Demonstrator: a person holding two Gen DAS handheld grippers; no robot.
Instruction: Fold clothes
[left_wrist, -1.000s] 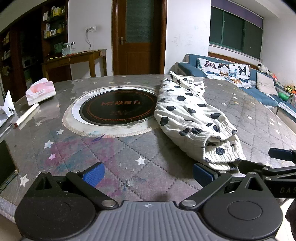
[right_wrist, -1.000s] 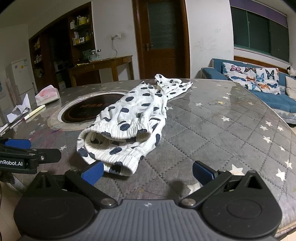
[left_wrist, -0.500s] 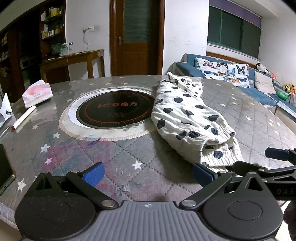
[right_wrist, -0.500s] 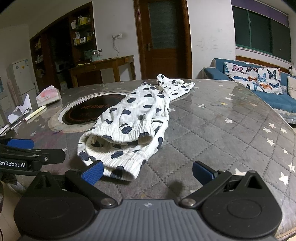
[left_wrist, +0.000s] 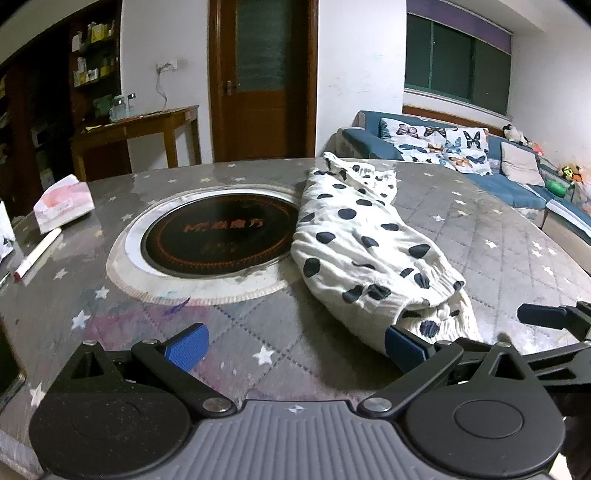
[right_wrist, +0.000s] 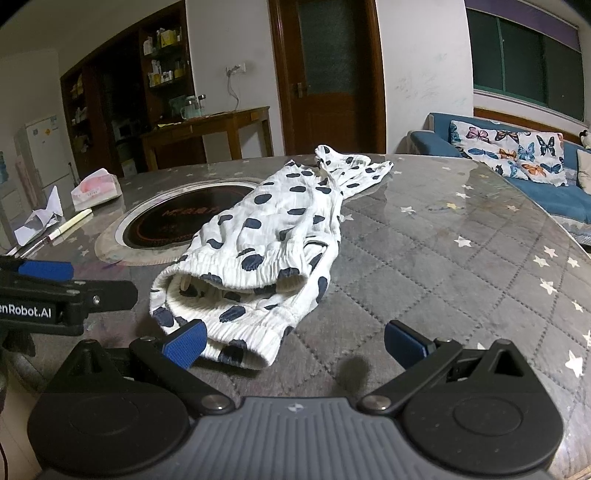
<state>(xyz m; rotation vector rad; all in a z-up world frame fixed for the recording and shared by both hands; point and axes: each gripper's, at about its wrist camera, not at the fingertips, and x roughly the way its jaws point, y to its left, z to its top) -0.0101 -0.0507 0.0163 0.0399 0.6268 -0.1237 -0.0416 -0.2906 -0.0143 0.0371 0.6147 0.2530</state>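
Right now the polka-dot trousers (right_wrist: 273, 236) lie bunched along the surface (right_wrist: 443, 266), waistband at its near edge. Your left gripper (left_wrist: 295, 341) and right gripper (right_wrist: 295, 341) hover spread and empty; pinch both waistband corners before drawing it flat.

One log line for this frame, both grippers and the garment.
left gripper: open | right gripper: open | polka-dot pants: ungrasped, bunched on table

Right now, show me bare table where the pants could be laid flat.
Widest bare patch: the table right of the polka-dot pants, out to the sofa-side edge. A smaller strip lies between the hotplate and the left gripper. Crowded: far left, with tissue pack and pen.
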